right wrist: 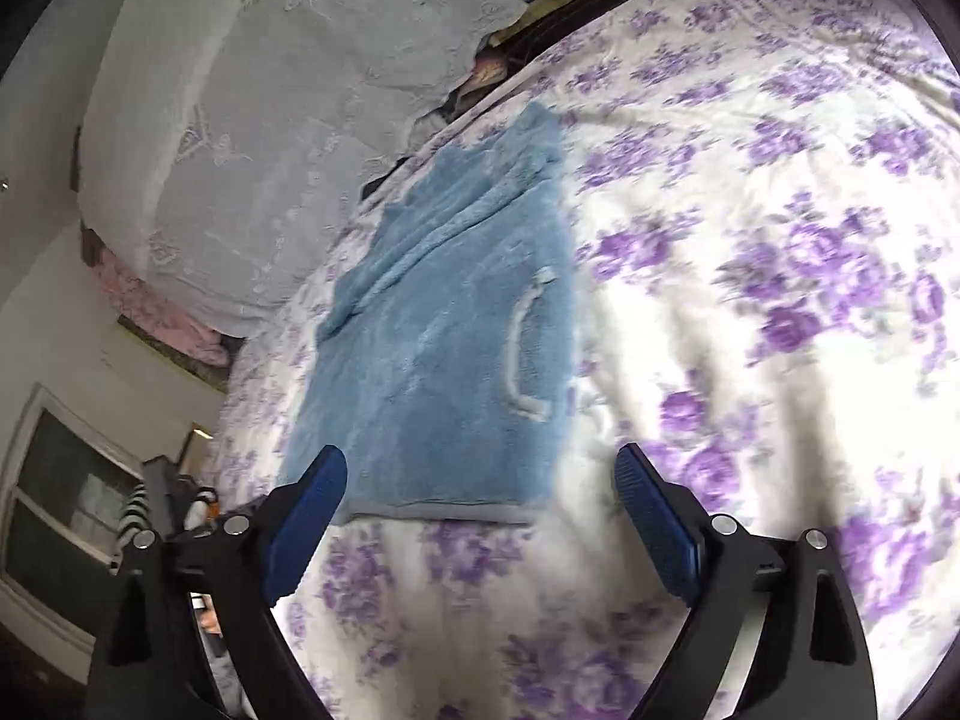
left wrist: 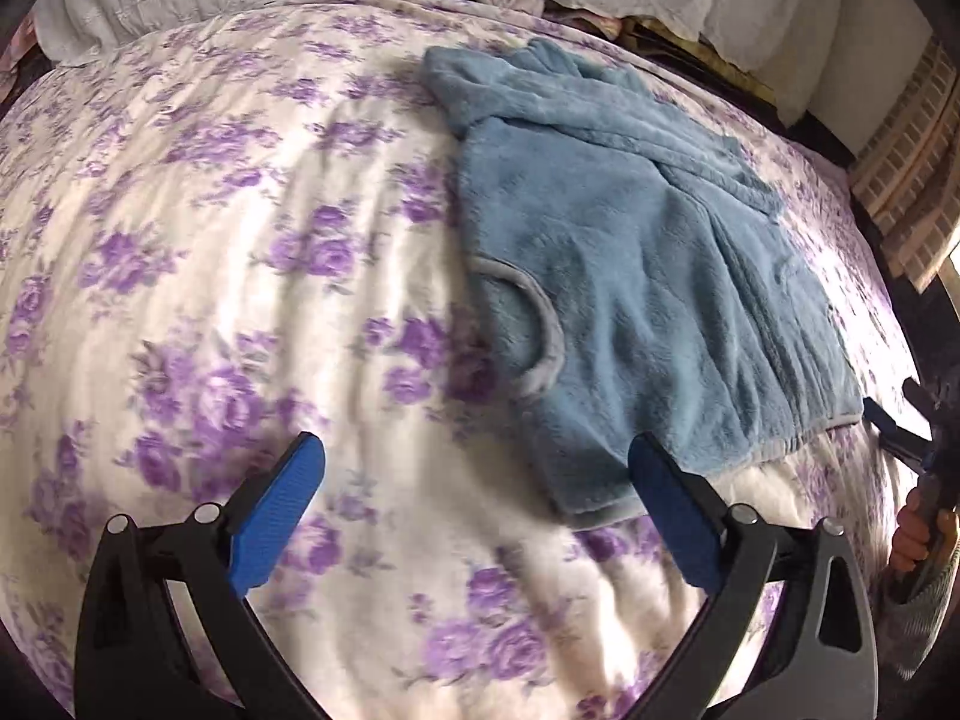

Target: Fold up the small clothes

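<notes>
Blue fleece garment (left wrist: 630,276) lies flat on the purple-flowered bedspread (left wrist: 240,240), partly folded, its grey-trimmed hem nearest; the left gripper (left wrist: 474,516) hangs wide and empty just off its near left corner; the right gripper (right wrist: 480,516) gapes wide above the hem, holding nothing

Bedspread (left wrist: 240,252) under me is white with purple roses, rumpled. White lace cover (right wrist: 252,120) draped along its far edge, pink fabric (right wrist: 174,324) poking out below it. Window (right wrist: 66,480) in the wall past the bed's left corner
</notes>
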### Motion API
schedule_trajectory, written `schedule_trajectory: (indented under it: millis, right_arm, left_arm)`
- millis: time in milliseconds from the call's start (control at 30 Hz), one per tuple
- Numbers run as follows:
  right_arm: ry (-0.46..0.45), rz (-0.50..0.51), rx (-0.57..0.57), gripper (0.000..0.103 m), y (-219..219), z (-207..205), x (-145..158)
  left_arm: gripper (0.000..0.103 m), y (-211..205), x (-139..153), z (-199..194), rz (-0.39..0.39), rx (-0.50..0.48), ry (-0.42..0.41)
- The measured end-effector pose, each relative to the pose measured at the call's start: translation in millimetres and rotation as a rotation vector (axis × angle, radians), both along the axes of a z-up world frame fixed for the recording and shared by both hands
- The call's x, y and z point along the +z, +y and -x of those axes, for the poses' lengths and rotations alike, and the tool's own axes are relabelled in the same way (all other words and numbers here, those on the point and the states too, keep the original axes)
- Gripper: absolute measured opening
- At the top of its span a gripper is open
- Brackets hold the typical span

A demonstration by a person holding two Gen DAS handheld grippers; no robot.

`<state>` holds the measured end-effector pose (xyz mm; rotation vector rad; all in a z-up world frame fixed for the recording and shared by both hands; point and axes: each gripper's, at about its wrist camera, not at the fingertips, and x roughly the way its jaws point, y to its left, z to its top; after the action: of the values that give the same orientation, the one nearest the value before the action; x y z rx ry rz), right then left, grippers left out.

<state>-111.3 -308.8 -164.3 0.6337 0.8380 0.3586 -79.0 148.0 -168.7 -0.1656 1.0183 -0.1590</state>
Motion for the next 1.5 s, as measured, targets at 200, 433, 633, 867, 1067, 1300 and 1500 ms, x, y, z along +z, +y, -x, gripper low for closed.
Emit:
schedule_trajectory:
  millis: [200,433,633,867,1067,1300,1500]
  right_arm:
    - [0.028,0.003,0.032,0.091,1.0,-5.4,-7.5]
    - [-0.01,0.061,0.11,0.087,26.1,-28.9,-9.3]
    - [-0.016,-0.022,0.207,0.065,44.7,-46.6,-11.5]
    - [-0.018,-0.041,0.199,0.055,41.1,-50.8,-17.0]
    - [-0.028,-0.011,0.196,0.047,44.4,-49.9,-17.8]
    - [-0.017,-0.033,0.176,0.031,39.1,-48.8,-21.9]
    - [-0.016,-0.026,0.171,0.027,40.8,-48.9,-22.1]
  left_arm:
    - [0.098,5.0,-8.2,-10.6,0.105,-0.046,0.077]
    - [0.098,-21.3,-14.1,-42.9,0.092,-0.123,0.061]
    - [0.097,-43.3,-8.7,-33.1,0.185,-0.267,0.014]
    - [0.091,-42.5,-15.3,-37.3,0.191,-0.257,0.002]
    - [0.057,-39.8,-11.9,-32.5,0.151,-0.233,-0.05]
    - [0.053,-39.9,-15.4,-19.0,0.176,-0.23,-0.038]
    - [0.032,-27.1,-17.0,-24.3,0.255,-0.212,-0.029]
